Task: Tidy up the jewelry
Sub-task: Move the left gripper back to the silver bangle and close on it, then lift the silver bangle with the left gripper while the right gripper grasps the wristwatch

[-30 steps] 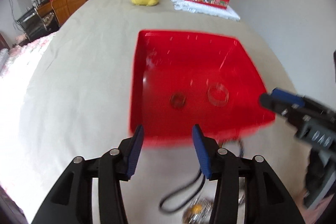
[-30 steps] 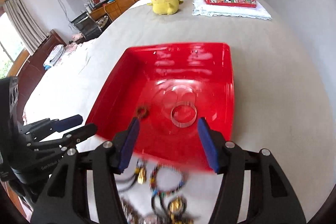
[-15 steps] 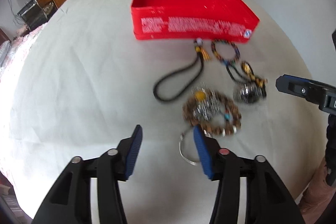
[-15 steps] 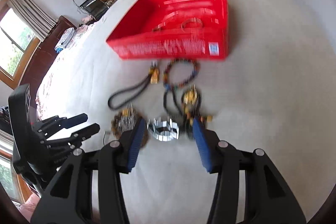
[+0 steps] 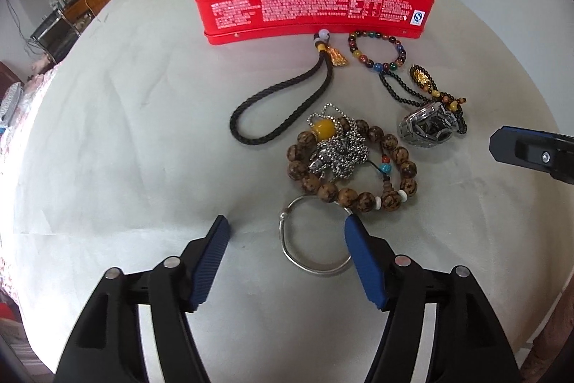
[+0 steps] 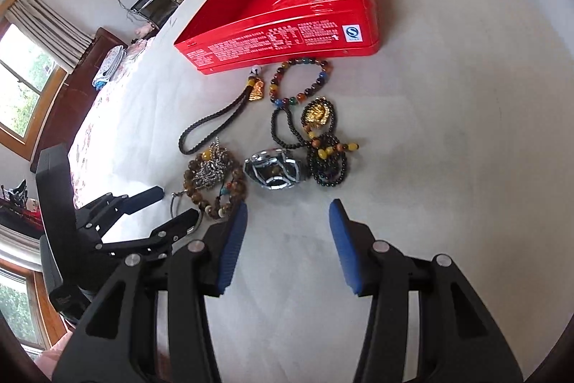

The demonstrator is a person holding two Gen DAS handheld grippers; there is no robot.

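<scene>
Lying spread over a bed covered in a pale sheet (image 5: 125,139), the jewelry is waiting just in front of the red tin (image 5: 312,9), which is standing open-topped so pieces can be dropped in from above. Nearest the tin's printed wall, a braided black cord loop (image 5: 280,110) and a multicoloured bead bracelet (image 5: 376,49) are sitting almost against it. Farther from the tin, a brown wooden bead bracelet (image 5: 358,174) is carrying a silver ball chain with a yellow stone (image 5: 337,146) heaped on top, while a silver cuff (image 5: 428,128) is leaning against a black bead necklace (image 6: 323,146). Farthest from the tin, a thin silver bangle (image 5: 315,239) is lying flat, its far arc tucked against the brown beads.

The left tongs (image 5: 287,232) are opening over that bangle, empty, with the bangle partly between the blue pads; I judge it the next pick. The right tongs (image 6: 288,214) are standing released and empty, short of the silver cuff.
</scene>
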